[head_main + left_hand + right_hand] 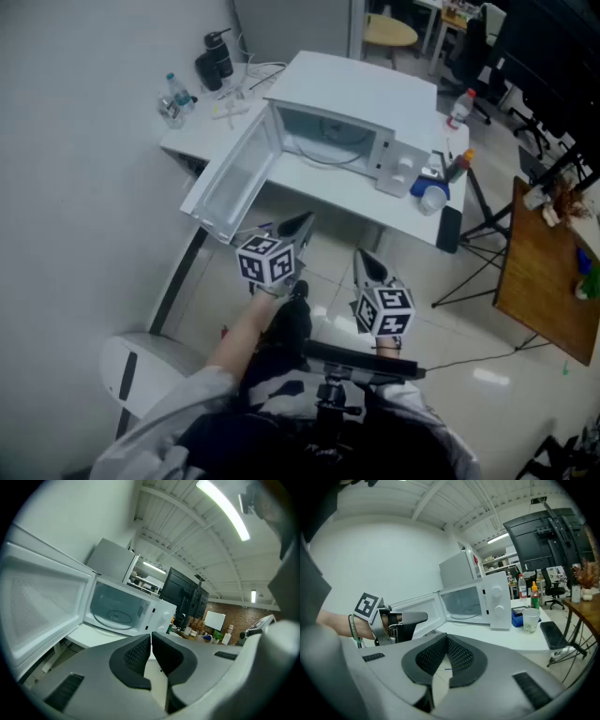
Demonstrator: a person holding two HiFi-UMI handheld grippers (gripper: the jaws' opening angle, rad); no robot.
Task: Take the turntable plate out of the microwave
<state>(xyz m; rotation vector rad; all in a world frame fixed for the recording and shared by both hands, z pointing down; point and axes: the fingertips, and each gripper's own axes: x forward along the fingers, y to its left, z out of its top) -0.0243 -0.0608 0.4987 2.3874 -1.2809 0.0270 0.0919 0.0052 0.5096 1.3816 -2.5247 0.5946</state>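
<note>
Approach step: left gripper (304, 221) and right gripper (362, 256) are hovering closed and empty short of the counter (314, 185), plate (114, 617) sitting inside the open microwave (356, 98); next move is calling for opening the jaws and reaching for the rim

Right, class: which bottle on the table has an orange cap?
The dark bottle right of the microwave, next to the cup. The clear bottle behind it has a red cap.
</note>
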